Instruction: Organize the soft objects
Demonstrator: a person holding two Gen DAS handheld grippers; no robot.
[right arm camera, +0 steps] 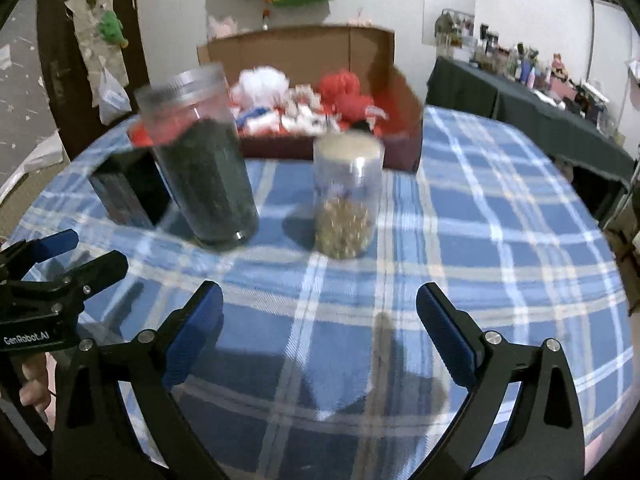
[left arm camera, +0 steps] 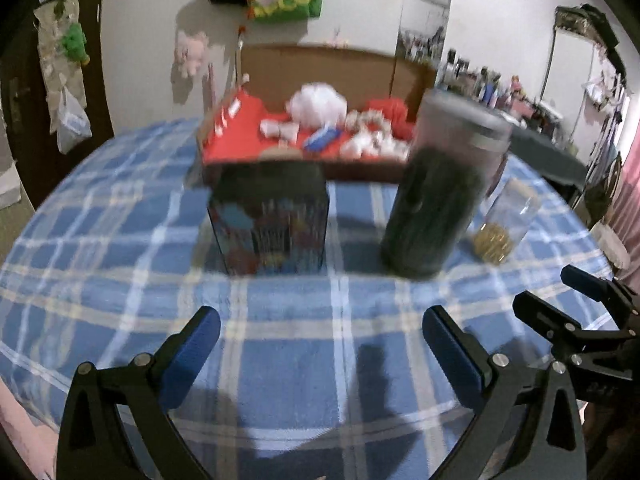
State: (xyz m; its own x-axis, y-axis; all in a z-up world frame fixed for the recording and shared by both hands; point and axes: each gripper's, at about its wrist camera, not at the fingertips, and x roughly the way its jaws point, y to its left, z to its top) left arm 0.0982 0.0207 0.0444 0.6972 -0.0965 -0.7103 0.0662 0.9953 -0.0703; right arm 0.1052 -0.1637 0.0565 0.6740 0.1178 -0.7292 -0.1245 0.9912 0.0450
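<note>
Red lining shows inside the cardboard box at the far side of the table, and the soft objects lie heaped in it: a white fluffy pouf, a red fluffy pouf, and a scatter of small white and red-marked pieces with one blue bit among them. Motion blur hides their finer detail.

Nearer the cameras, on the blue plaid tablecloth, stand three containers in a rough row in front of the box: a dark rectangular tin, a tall clear jar filled with dark material, and a smaller clear jar with golden bits at its bottom.

Both tools hang over the near part of the cloth, tilted downward toward the containers. The left gripper has its blue-padded jaws spread wide with nothing between them. The right gripper is likewise spread wide and empty. Each appears at the edge of the other's view, side by side, and a bit of a hand shows behind the left tool.
</note>
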